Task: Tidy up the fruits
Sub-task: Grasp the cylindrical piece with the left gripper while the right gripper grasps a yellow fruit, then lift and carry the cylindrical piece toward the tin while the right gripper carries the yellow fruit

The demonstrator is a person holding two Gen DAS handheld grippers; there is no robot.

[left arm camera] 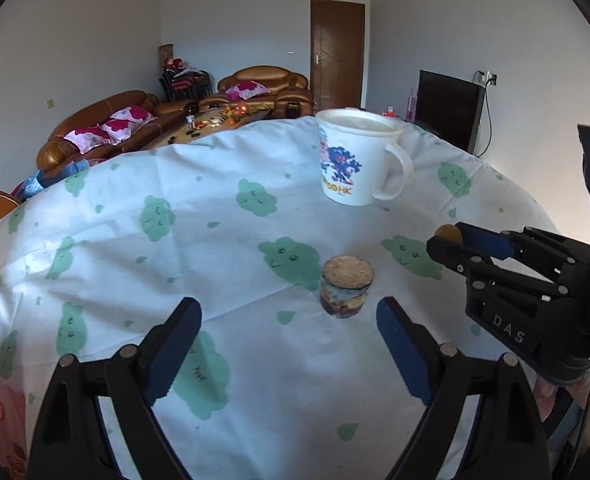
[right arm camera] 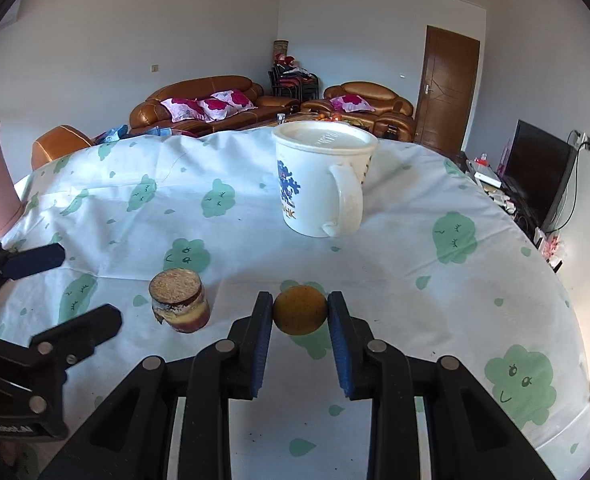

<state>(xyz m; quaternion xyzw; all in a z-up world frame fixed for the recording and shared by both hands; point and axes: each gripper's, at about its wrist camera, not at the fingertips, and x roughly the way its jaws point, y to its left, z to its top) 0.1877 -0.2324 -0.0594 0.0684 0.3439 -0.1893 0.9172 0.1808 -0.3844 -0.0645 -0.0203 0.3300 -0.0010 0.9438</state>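
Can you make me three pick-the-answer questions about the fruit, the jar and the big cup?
1. Where is the little jar?
A. on the tablecloth
B. inside the cup
C. on the sofa

2. What colour are the cloud shapes on the tablecloth?
A. red
B. green
C. purple

3. What are the right tongs doing?
A. standing open with nothing in them
B. squeezing the orange fruit
C. holding the cup's handle

Answers: 1 A, the jar stands on the cloth, nearer than the white cup. 2 B, every cloud is green. 3 B, both pads press the fruit's sides.
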